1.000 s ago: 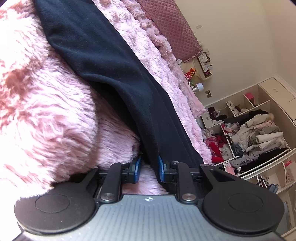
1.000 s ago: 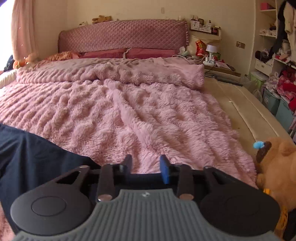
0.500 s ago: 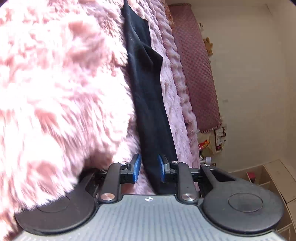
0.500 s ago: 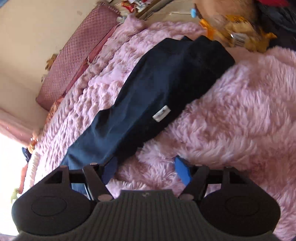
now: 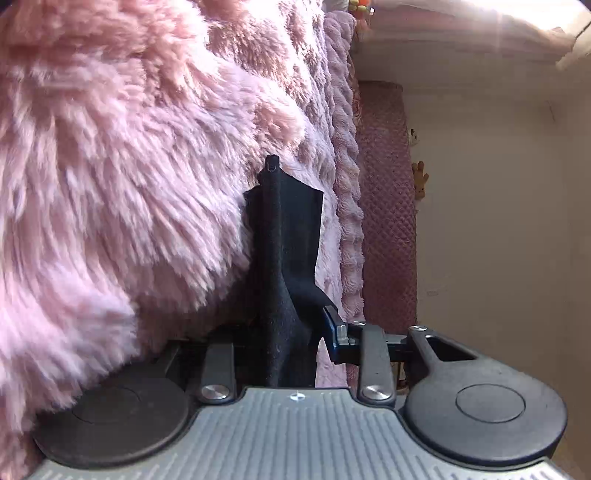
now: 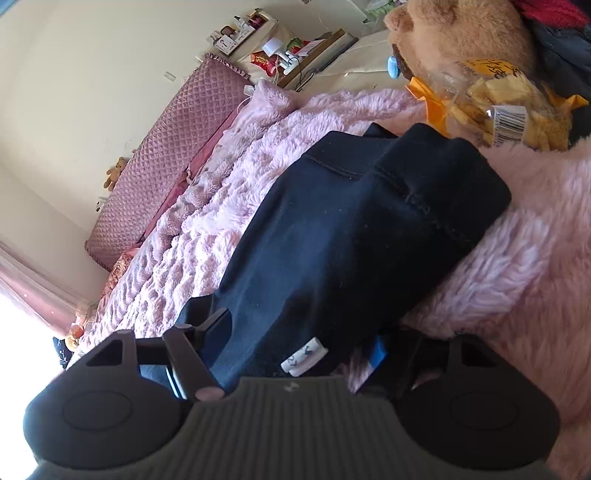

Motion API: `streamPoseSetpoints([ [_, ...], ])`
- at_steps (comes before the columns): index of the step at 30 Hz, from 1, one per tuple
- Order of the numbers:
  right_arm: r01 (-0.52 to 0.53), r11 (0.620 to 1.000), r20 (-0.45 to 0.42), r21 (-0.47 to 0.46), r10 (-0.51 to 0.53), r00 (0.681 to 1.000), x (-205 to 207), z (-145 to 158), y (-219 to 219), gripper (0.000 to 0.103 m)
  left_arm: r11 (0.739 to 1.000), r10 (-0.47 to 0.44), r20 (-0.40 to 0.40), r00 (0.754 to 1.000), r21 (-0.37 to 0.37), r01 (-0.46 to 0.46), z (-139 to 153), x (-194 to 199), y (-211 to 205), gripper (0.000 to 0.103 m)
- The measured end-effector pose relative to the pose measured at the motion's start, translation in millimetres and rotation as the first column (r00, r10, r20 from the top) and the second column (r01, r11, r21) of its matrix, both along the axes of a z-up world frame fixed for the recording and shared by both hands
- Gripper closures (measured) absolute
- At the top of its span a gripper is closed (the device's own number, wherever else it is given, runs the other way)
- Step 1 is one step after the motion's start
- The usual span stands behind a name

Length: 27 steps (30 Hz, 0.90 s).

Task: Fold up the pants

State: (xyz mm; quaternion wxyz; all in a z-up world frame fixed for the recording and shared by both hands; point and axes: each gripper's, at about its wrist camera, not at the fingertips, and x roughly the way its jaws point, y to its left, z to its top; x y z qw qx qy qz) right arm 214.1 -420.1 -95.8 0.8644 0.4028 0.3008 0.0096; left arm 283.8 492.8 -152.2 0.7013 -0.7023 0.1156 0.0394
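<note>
In the left wrist view, the left gripper [image 5: 291, 332] sits at the bottom centre, pressed low into the pink fluffy blanket [image 5: 110, 192]. A dark strip of the pants [image 5: 284, 236] rises from between its fingers up to the middle of the frame. The blue pad on the right touches the cloth, but the left finger is hidden behind the fabric and fur, so I cannot tell if the jaws are clenched on it.

In the right wrist view, the pants [image 6: 351, 229] lie across the centre, from the lower middle toward the upper right, beside a plush bear [image 6: 461, 33] and a snack bag [image 6: 506, 110]. The right gripper [image 6: 295, 350] has its jaws spread wide on both sides of the cloth near a small white label [image 6: 304, 356], released.

The fabric looks soft, light and limp, so it probably sags and wrinkles. I judge that the firmest places to hold are the seamed edges or the waistband.
</note>
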Motion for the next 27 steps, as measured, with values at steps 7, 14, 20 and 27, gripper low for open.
streamPoseSetpoints([
  [7, 0.026, 0.998, 0.098, -0.054, -0.021, 0.995, -4.6, 8.6, 3.4, 0.053, 0.972, 0.023, -0.165, 0.986, 0.233, 0.017, 52.0, 12.5, 1.7, 0.1],
  [14, 0.081, 0.99, -0.001, 0.114, -0.081, 0.997, 19.8, -7.9, -4.8, 0.061, 0.964, 0.023, -0.252, 0.967, 0.263, 0.046, 99.4, -5.7, 17.5, 0.1],
  [20, 0.185, 0.952, -0.092, 0.246, -0.167, 0.982, 15.2, 3.0, -8.4, 0.102, 0.967, -0.031, -0.417, 0.908, 0.219, 0.133, 119.5, 12.1, 20.5, 0.1],
  [27, 0.096, 0.946, -0.109, 0.308, -0.065, 0.992, -23.2, 59.3, -15.0, 0.102, 0.926, -0.119, -0.554, 0.824, 0.237, 0.294, 155.2, -34.9, 40.0, 0.1],
])
